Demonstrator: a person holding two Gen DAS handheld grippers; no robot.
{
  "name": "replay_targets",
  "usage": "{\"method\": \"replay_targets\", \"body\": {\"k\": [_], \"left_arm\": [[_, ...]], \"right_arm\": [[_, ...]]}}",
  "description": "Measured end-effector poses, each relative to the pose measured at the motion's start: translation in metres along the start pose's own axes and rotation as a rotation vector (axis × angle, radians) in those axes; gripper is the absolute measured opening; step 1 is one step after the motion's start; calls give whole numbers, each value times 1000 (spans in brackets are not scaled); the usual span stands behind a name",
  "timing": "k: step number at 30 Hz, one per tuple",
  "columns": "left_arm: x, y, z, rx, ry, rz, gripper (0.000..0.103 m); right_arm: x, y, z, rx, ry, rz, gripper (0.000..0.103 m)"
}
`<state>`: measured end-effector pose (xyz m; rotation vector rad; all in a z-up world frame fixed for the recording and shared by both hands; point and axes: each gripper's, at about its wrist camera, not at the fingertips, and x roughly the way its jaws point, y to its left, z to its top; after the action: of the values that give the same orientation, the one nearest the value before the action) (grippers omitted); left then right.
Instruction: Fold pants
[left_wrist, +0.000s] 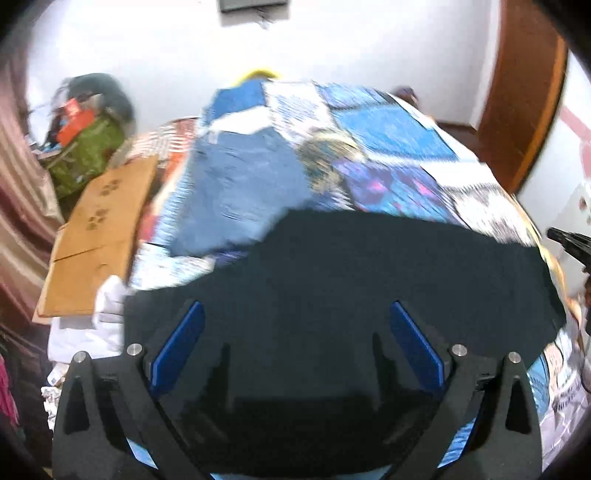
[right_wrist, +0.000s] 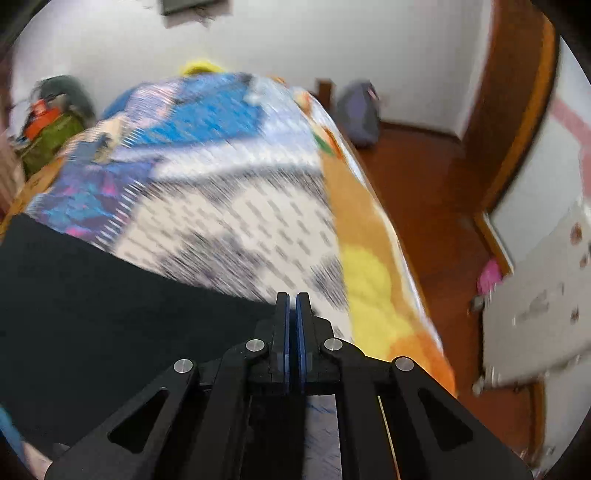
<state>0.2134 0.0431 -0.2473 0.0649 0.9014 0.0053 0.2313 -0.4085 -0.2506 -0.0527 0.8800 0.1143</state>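
Observation:
Dark, nearly black pants (left_wrist: 369, 280) lie spread across the near part of a bed with a patterned blue and white cover (left_wrist: 391, 133). My left gripper (left_wrist: 295, 317) is open, its blue pads (left_wrist: 181, 343) spread wide just above the pants. In the right wrist view the pants (right_wrist: 110, 306) fill the lower left. My right gripper (right_wrist: 293, 299) is shut at the pants' right edge; I cannot tell whether cloth is pinched between the pads. Both views are blurred by motion.
A blue garment (left_wrist: 236, 188) lies on the bed beyond the pants. A flat cardboard box (left_wrist: 99, 229) and white cloth (left_wrist: 85, 332) lie at the bed's left. A green bag (left_wrist: 85, 151) stands by the wall. The wooden floor (right_wrist: 436, 206), a grey bag (right_wrist: 360, 110) and a door (right_wrist: 509, 122) are to the right.

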Motion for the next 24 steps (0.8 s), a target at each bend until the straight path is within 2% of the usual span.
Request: {"method": "replay_targets", "body": {"k": [2,4,5,8,11,13,17,21,24], "left_arm": [[-1,29,7,-32,-12,34,101],[2,59,14,-60,-13,63,101],[5,75,17,-75,-7,83,101],[18,116,21,-104,9,126,101],[38,156,18,-156,54,120,101],[55,177,12,-193,93,99,97],[86,193,-3,-221,165,50,94],[117,191,-20,-211,250,-5,93],[132,189,-29,-201,286,-30,90]], "right_arm": [[-14,27,20,-50,-38,71,18],[-23,60,39,-101,-80,149,37],[-26,78,48,-130,-93,189,39],[-26,132,70,-204,-94,314,41],[-13,187,87,-256,-78,425,47],[1,220,96,-292,-51,485,47],[40,274,103,-339,44,575,47],[85,318,106,-375,175,609,47],[110,334,106,-384,263,631,47]]}}
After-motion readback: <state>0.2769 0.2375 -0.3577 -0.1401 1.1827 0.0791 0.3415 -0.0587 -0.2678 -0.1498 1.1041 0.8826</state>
